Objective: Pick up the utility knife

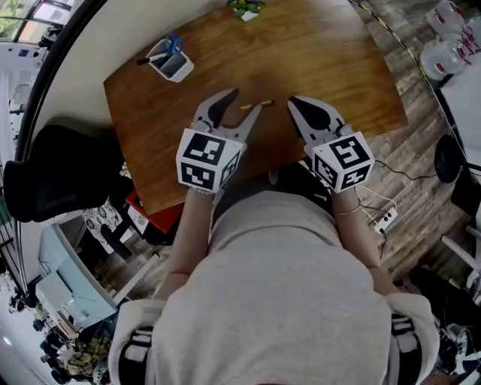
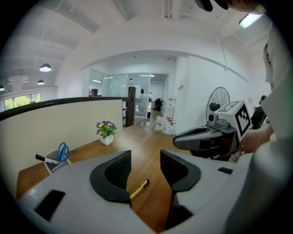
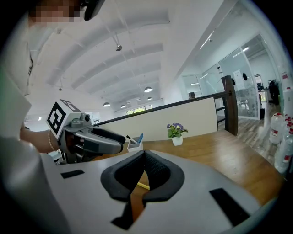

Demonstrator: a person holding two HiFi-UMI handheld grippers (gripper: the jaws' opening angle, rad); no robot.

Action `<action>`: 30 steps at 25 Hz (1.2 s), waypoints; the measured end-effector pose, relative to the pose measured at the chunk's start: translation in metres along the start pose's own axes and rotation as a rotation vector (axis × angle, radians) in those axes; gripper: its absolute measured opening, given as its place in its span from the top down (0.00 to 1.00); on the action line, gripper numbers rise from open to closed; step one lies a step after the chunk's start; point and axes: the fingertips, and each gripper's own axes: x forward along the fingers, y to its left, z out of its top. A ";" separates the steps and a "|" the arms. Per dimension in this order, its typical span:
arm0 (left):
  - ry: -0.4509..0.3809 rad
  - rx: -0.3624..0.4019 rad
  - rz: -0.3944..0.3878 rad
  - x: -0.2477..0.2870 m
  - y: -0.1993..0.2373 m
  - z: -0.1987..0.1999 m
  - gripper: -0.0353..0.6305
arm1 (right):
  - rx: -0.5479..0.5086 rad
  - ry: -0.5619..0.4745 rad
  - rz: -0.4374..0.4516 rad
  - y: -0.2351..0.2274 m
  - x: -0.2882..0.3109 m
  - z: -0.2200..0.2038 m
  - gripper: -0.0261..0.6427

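Note:
The utility knife [image 1: 255, 104] is a slim yellow tool with a dark tip, lying on the wooden table [image 1: 338, 68] near its front edge. My left gripper [image 1: 241, 104] hovers just left of it with its jaws open and nothing between them. In the left gripper view the knife [image 2: 138, 188] shows low in the gap between the open pads [image 2: 118, 170]. My right gripper [image 1: 299, 103] hangs just right of the knife, shut and holding nothing. In the right gripper view its pads [image 3: 158, 170] meet at the tips, and a bit of the yellow knife [image 3: 143, 186] shows below them.
A white pen holder [image 1: 171, 64] with scissors and a marker stands at the table's back left. A small potted plant [image 1: 246, 7] sits at the far edge. Water bottles [image 1: 451, 37] stand on the floor to the right. A black chair [image 1: 60, 177] is at the left.

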 end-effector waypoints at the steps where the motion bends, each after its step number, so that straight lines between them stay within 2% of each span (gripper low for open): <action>1: 0.014 0.020 -0.013 0.001 0.001 -0.002 0.65 | 0.006 -0.001 -0.004 -0.001 0.001 0.000 0.94; 8: 0.078 0.170 -0.107 0.011 0.001 -0.006 0.64 | 0.015 0.008 -0.039 -0.008 0.007 -0.003 0.94; 16: 0.159 0.291 -0.175 0.027 0.000 -0.025 0.62 | 0.012 0.045 -0.084 -0.011 0.011 -0.015 0.94; 23: 0.257 0.347 -0.222 0.049 0.007 -0.053 0.62 | 0.026 0.099 -0.120 -0.017 0.019 -0.032 0.94; 30: 0.303 0.369 -0.289 0.068 -0.003 -0.070 0.64 | 0.077 0.136 -0.132 -0.022 0.016 -0.056 0.94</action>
